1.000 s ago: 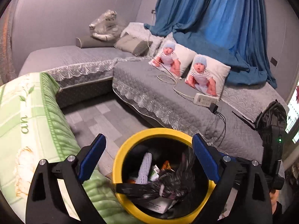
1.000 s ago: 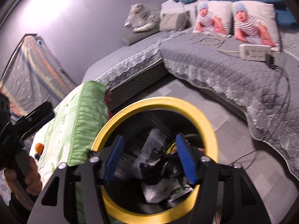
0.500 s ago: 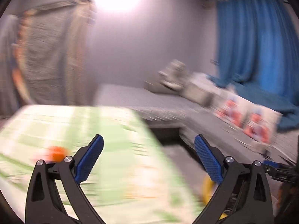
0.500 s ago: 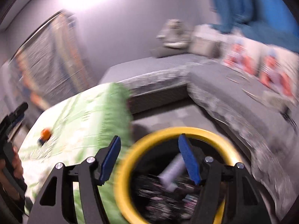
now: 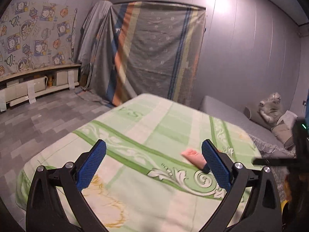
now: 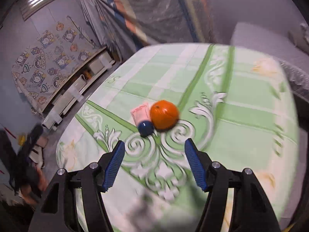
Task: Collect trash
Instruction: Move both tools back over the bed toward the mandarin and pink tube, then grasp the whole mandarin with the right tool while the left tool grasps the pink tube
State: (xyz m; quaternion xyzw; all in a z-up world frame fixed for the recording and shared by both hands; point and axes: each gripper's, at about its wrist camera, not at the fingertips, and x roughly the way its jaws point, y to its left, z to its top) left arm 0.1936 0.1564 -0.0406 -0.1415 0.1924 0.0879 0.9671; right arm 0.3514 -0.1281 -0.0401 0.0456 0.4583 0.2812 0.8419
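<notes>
**Both grippers spread over the green blanket, tube and orange ahead**

Left wrist view: the left gripper (image 5: pixel 153 160) hangs above a table covered with a green and cream patterned blanket (image 5: pixel 135 135), its blue-padded jaws spread wide with nothing between them. A pink tube (image 5: pixel 193 157) lies on the blanket just beside the inner edge of the right-hand finger, which hides its near end. Beyond the table a striped cloth (image 5: pixel 154 48) drapes a tall piece of furniture, a cartoon-print sheet (image 5: pixel 34 38) hangs on the left wall above a low shelf (image 5: pixel 38 85), and a grey sofa (image 5: pixel 227 114) with a plush cat (image 5: pixel 270 106) runs along the right. At the bottom right corner a sliver of yellow bin rim (image 5: pixel 283 205) shows beside a dark blurred shape.

Right wrist view: the right gripper (image 6: pixel 154 160) also stands released and holds nothing, above the same blanket (image 6: pixel 241 96). Ahead of its fingertips, and apart from them, the pink tube (image 6: pixel 141 113) lies with its dark blue cap (image 6: pixel 145 128) pointing toward the camera, touching an orange (image 6: pixel 164 117) on its right. The picture is somewhat motion-blurred. At the left edge a hand grips a dark handle (image 6: pixel 29 154).
</notes>
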